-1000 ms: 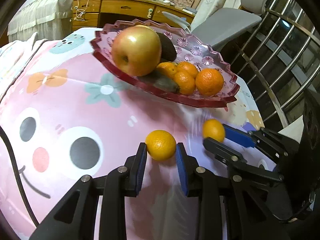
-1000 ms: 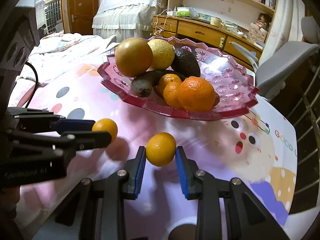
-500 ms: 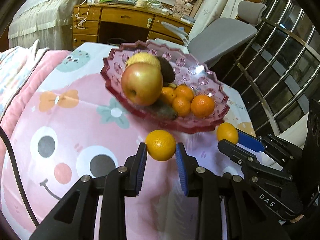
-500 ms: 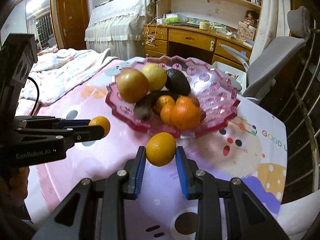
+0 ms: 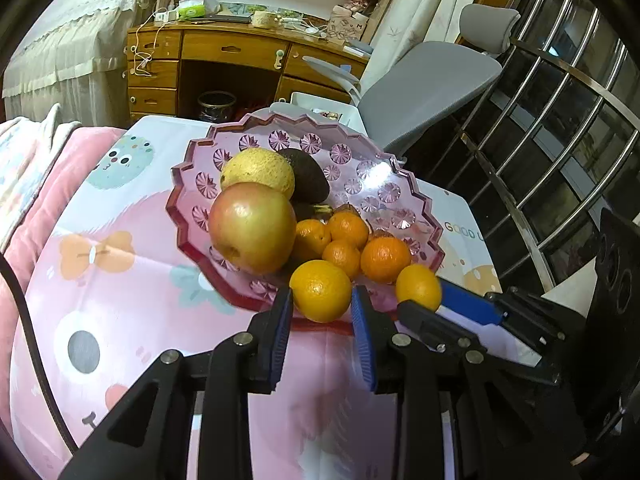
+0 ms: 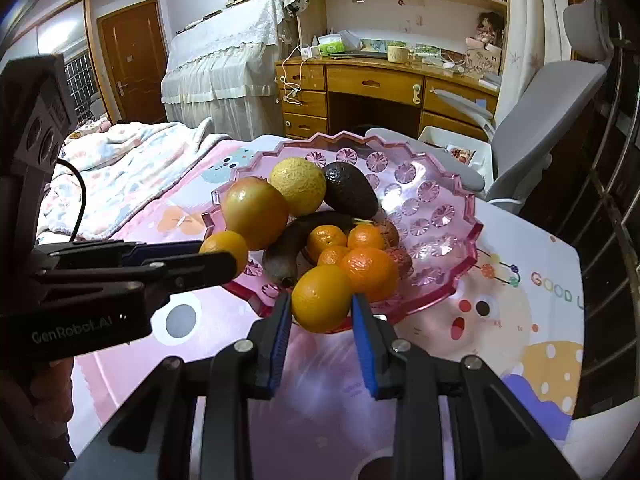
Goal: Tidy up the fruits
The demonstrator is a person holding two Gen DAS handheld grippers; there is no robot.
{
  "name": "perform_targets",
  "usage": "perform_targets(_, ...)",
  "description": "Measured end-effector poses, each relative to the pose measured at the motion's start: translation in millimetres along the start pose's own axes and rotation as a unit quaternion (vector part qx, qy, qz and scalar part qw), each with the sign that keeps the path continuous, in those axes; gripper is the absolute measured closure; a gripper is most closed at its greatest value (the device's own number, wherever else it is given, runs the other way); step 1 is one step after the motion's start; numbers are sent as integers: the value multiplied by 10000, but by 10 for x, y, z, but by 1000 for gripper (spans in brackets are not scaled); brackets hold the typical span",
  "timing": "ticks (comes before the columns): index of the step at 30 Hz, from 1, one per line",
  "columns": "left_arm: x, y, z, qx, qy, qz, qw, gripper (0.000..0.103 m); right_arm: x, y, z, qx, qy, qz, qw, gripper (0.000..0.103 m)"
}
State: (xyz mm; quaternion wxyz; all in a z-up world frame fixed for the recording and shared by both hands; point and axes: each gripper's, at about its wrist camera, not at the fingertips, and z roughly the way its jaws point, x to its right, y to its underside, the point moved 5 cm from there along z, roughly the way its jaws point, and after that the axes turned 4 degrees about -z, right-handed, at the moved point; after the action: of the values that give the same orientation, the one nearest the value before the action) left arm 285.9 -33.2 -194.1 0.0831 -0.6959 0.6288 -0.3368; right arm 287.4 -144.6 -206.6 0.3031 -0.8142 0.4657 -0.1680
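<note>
My left gripper (image 5: 321, 307) is shut on an orange (image 5: 321, 290) and holds it above the near rim of the pink glass fruit bowl (image 5: 256, 288). My right gripper (image 6: 320, 312) is shut on another orange (image 6: 321, 303), also raised at the bowl's (image 6: 452, 276) near rim. Each gripper shows in the other's view, the right gripper (image 5: 424, 304) with its orange (image 5: 418, 286) and the left gripper (image 6: 208, 256) with its orange (image 6: 224, 246). The bowl holds an apple (image 5: 252, 232), a yellow fruit (image 5: 258, 172), an avocado (image 5: 306, 178) and several small oranges (image 5: 348, 240).
The bowl stands on a table with a pink cartoon cloth (image 5: 100, 280). A grey office chair (image 5: 432, 80) and a wooden desk (image 5: 224, 64) are behind it. A metal railing (image 5: 560, 140) runs on the right. A bed with blankets (image 6: 120, 168) lies to the left.
Both grippers have risen with their oranges and moved forward toward the bowl, from above the cloth to above its near rim. The bowl's fruit has not moved.
</note>
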Motion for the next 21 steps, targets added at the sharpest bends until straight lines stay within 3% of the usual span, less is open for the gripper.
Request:
perform_targets(3,0,-49,45,-43,6,-17,10000,72,-6,-10,52,-32,-8,33,10000,72)
perform_targets(7,-17,-95,36,3,-104,-85,9999,44,-24,-27,84,-58,-91,101,9999,68)
perform_targets(12,-76,-55,-17,2,-217,-153,9996,41,-54,-34,39,16,-57,107,9999,52)
perform_targets(18,-177,139,-113,-97,-474,-296,9984,28,-90,53,-8,-24,-128,273,9995,44)
perform_targets(21,-243,286,-151,-264,-607,-367,9971,26,-114,157,-14,-168,-92,386,9991,41)
